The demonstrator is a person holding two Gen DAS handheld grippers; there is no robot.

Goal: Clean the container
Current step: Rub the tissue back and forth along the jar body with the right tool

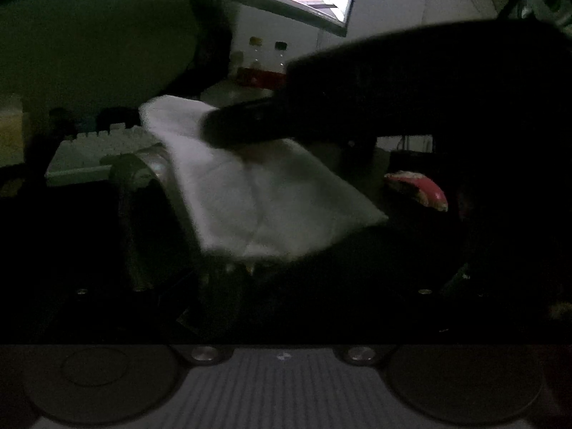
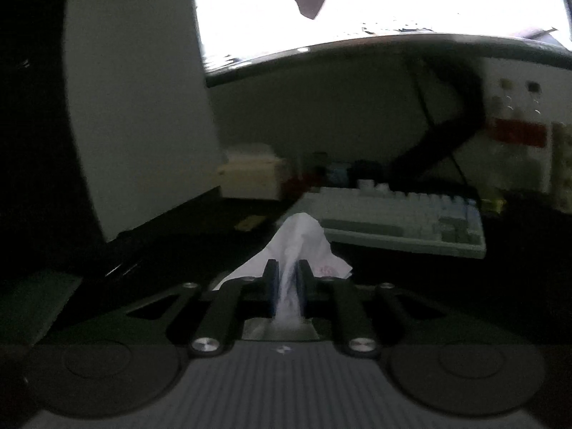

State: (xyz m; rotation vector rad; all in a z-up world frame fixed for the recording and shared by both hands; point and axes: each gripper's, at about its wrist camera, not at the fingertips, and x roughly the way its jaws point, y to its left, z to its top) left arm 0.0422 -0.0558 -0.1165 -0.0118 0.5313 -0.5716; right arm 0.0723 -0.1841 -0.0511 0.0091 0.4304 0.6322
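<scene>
The scene is dark. A shiny metal container fills the middle of the left wrist view, close in front of my left gripper. The left gripper's fingers are lost in shadow, but their linkage stands wide and they seem clamped on the container. A white tissue lies draped over the container's top. My right gripper reaches in from the right and pinches the tissue's upper part. In the right wrist view the right gripper is shut on the bunched tissue, which sticks out ahead of its pads.
A pale keyboard lies on the dark desk behind, under a bright monitor. Two capped bottles stand at the back. A red and white object lies to the right, and a yellowish box sits beside the keyboard.
</scene>
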